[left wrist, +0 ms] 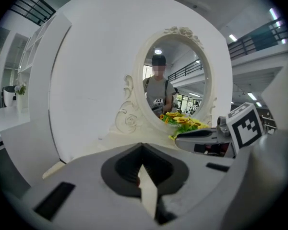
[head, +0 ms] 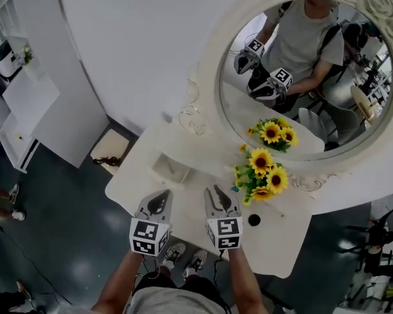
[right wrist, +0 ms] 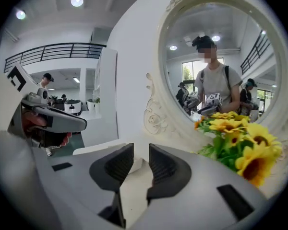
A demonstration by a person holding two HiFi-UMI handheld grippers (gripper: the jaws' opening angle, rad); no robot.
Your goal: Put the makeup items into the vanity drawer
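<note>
A white vanity table [head: 289,235] with an oval mirror [head: 327,103] stands below me. On its top, right of my grippers, lies one small round black item [head: 253,220]. A shallow white tray [head: 172,169] sits further back on the left. No drawer shows in any view. My left gripper [head: 160,198] hovers over the table's near edge with its pads [left wrist: 129,164] together and nothing seen between them. Beside it, my right gripper [head: 217,196] stands open, with only the pale tabletop showing through its gap [right wrist: 140,158].
A bunch of artificial sunflowers [head: 262,173] stands at the mirror's foot, close to the right gripper's front [right wrist: 240,140]. A low pale stand [head: 111,150] sits on the floor left of the vanity, and white shelving [head: 23,103] stands further left. The mirror reflects the person and both grippers.
</note>
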